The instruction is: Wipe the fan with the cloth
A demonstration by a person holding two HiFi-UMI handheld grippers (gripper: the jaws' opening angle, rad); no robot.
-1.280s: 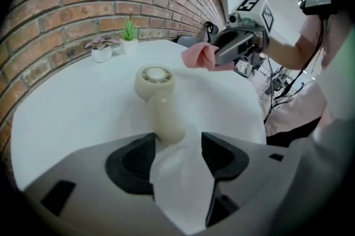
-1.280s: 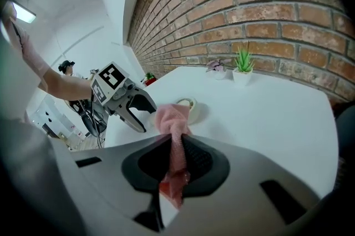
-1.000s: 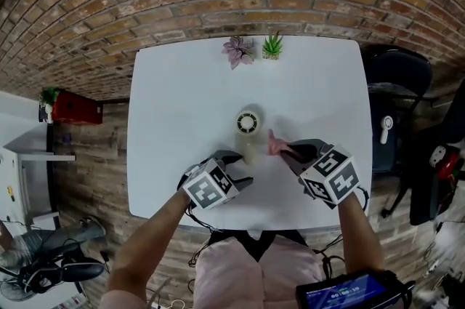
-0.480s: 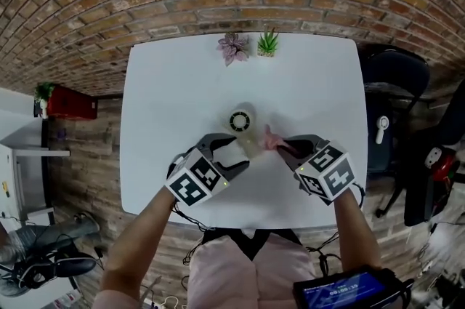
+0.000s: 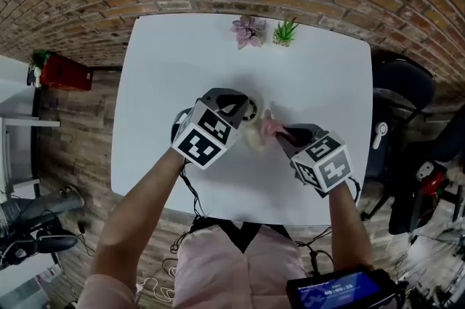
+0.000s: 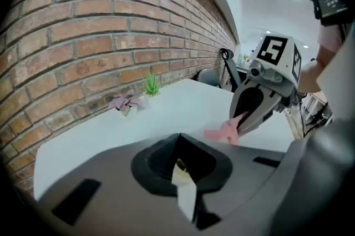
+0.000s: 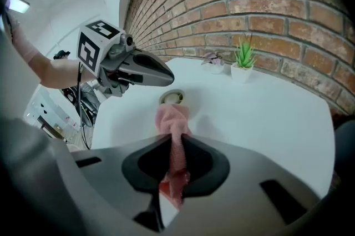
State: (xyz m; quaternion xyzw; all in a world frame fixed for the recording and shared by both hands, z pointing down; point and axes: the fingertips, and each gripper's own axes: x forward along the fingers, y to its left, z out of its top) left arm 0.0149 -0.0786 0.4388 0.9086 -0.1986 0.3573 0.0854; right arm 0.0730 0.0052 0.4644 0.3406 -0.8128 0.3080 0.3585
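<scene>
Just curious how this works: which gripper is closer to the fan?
Left. The left gripper, jaws just closed on nothing, hangs right above the fan; the right gripper, holding the cloth, sits beside it.

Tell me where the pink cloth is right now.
The pink cloth is clamped in the right gripper, near the middle of the white table in the head view. Its free end lies just right of the small fan.

right tool [image 7: 176,158]: jaws clamped on bunched pink fabric cloth [image 7: 173,118] | small round cream fan [image 7: 172,98]: on white counter [image 7: 266,113], just beyond cloth | left tool [image 7: 170,76]: above fan, jaws just closed together, nothing seen between | back edge: spiky green potted plant [image 7: 242,63], purple potted plant [image 7: 213,61], red brick wall [image 7: 266,1]
</scene>
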